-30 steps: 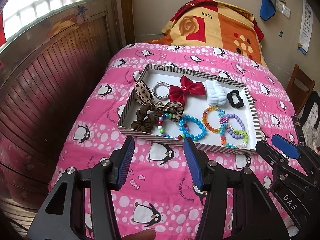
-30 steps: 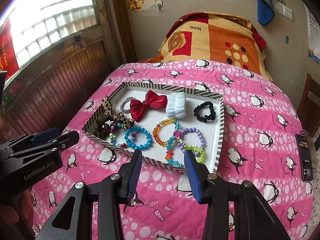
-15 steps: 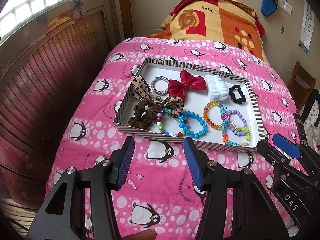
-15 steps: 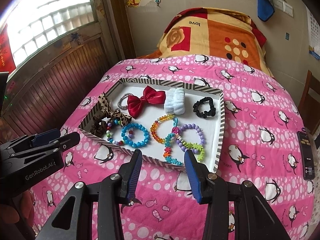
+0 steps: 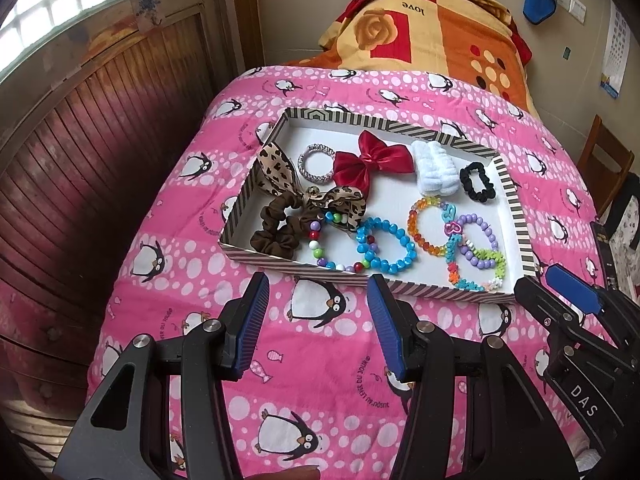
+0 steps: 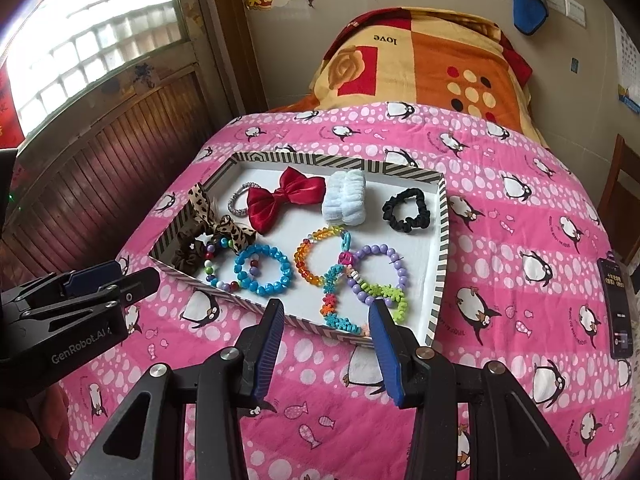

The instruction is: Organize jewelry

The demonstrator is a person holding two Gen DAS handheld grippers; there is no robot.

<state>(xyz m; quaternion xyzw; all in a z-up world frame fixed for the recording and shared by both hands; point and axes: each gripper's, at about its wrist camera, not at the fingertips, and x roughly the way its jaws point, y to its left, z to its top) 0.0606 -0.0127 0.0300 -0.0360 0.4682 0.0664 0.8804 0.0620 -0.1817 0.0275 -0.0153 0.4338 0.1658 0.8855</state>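
A striped-rim white tray [image 5: 516, 216] [image 6: 442, 240] lies on the pink penguin bedspread. It holds a red bow [image 5: 370, 162] [image 6: 282, 198], a white scrunchie [image 5: 434, 168], a black scrunchie [image 5: 478, 182], a leopard bow on a brown scrunchie [image 5: 280, 224], a silver hair tie [image 5: 316, 162] and several bead bracelets, among them a blue one [image 5: 386, 246] [image 6: 262, 270]. My left gripper [image 5: 318, 292] is open and empty, just short of the tray's near rim. My right gripper [image 6: 326, 318] is open and empty, over the tray's near right corner.
A folded orange and red blanket [image 5: 424, 28] lies at the head of the bed. A wooden wall panel [image 5: 80, 152] runs along the left. A wooden chair [image 5: 604, 164] stands at the right. A dark phone [image 6: 618, 312] lies on the bedspread right of the tray.
Both grippers have moved forward toward the tray, so it looks larger and closer. Both have stayed open and empty. Nothing in the tray has moved.
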